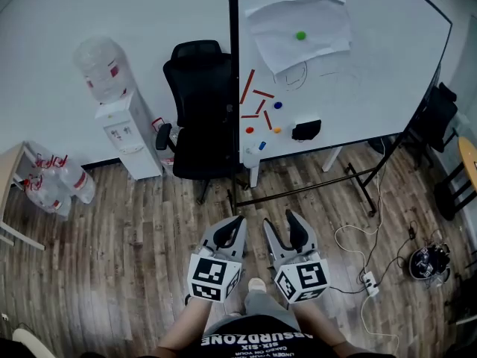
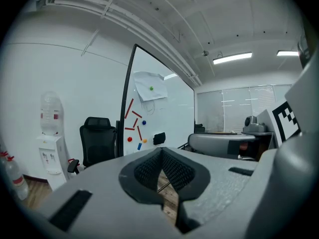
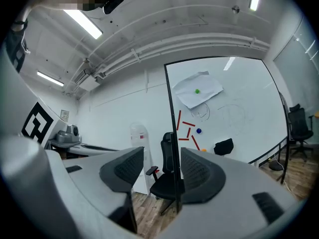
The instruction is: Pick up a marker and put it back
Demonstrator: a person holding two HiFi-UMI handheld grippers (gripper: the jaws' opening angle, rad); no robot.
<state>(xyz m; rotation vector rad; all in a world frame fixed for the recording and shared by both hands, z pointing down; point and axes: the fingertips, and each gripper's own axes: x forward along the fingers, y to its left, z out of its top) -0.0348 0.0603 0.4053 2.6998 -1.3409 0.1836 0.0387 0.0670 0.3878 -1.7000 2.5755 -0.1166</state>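
Observation:
A whiteboard point(image 1: 373, 73) on a wheeled stand faces me across a wooden floor. Low on its left side a blue-capped marker point(image 1: 261, 145) sticks up, with red strips point(image 1: 257, 103), coloured round magnets and a black eraser point(image 1: 306, 130) close by. The left gripper view shows the marker point(image 2: 139, 146) as a small blue spot. Both grippers are held close to my body, well short of the board. My left gripper point(image 1: 237, 221) point(image 2: 160, 152) is shut with nothing in it. My right gripper point(image 1: 280, 221) point(image 3: 162, 158) is open and empty, its jaws framing the board's dark left edge.
A black office chair point(image 1: 197, 118) stands just left of the board. A water dispenser point(image 1: 123, 129) and spare bottles point(image 1: 52, 189) are further left. A power strip point(image 1: 370, 282) and cables lie on the floor at right. A paper sheet point(image 1: 313, 28) hangs on the board.

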